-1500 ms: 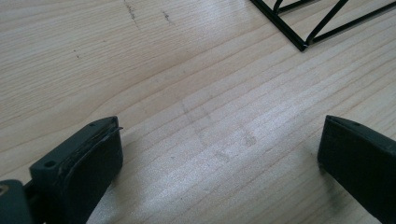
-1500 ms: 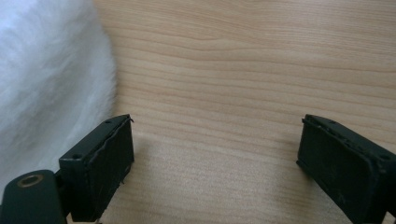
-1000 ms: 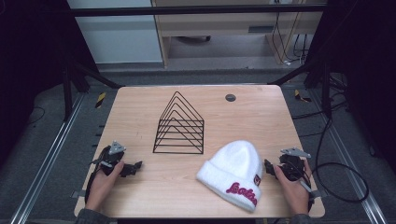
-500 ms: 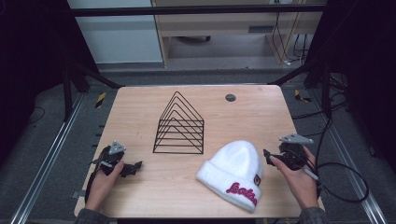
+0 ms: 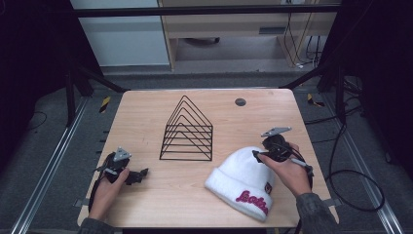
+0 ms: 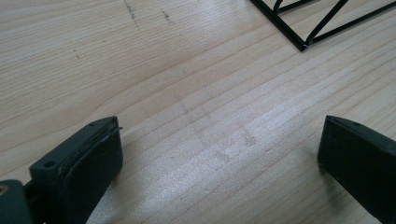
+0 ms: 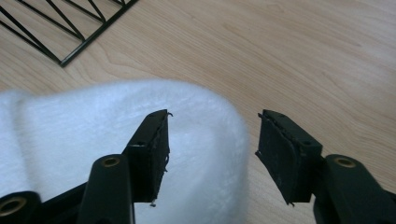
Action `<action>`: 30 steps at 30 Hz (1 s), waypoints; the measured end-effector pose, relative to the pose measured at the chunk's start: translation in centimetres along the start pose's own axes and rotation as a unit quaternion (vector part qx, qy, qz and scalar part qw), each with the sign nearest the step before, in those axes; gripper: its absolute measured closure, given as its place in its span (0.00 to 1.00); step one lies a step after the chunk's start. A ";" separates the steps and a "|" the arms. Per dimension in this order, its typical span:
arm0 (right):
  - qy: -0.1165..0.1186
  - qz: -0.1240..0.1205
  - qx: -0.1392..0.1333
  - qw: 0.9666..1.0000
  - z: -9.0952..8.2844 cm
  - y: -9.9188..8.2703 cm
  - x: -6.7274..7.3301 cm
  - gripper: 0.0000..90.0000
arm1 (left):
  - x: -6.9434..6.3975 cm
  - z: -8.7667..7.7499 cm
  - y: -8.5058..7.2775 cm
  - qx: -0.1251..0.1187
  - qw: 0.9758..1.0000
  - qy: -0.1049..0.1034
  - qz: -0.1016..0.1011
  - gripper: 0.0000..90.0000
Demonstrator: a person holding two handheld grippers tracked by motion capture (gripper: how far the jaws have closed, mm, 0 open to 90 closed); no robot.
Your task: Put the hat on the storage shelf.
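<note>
A white knit beanie [image 5: 243,183] with red lettering on its cuff lies at the front right of the wooden table [image 5: 146,117]. My right gripper [image 5: 258,155] hovers open over the beanie's rounded top; in the right gripper view that top edge of the beanie [image 7: 201,154] sits between the two spread jaws of the right gripper [image 7: 212,144]. My left gripper [image 5: 139,174] rests low on the table at the front left. Its jaws are wide apart in the left gripper view, the left gripper [image 6: 219,154] having only bare wood between them.
A black wire rack [image 5: 187,129] of nested triangles stands mid-table; its corners appear as the rack [image 6: 322,23] and the rack [image 7: 70,28] in the gripper views. A small dark round disc [image 5: 240,102] sits near the far edge. Cables trail off the right side.
My right gripper has moved up and leftward from the table's right edge onto the beanie's top. The left gripper and the beanie have stayed where they were.
</note>
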State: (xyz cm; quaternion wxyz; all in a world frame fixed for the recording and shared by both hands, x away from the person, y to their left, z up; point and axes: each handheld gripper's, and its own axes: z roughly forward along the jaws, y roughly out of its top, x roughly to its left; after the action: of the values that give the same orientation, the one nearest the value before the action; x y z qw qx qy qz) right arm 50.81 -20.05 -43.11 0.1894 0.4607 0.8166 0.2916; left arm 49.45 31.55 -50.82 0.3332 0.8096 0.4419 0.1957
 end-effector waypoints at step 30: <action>0.028 0.020 0.079 0.996 4.7 -1.2 -1.2 0.76 | 0.0 0.0 0.0 0.000 1.000 0.000 0.000 0.00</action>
State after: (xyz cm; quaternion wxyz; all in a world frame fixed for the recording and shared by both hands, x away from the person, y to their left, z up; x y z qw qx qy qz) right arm 53.41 -20.13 -47.39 0.1238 0.4822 0.8327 0.2424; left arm 49.45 31.55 -50.81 0.3330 0.8097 0.4418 0.1956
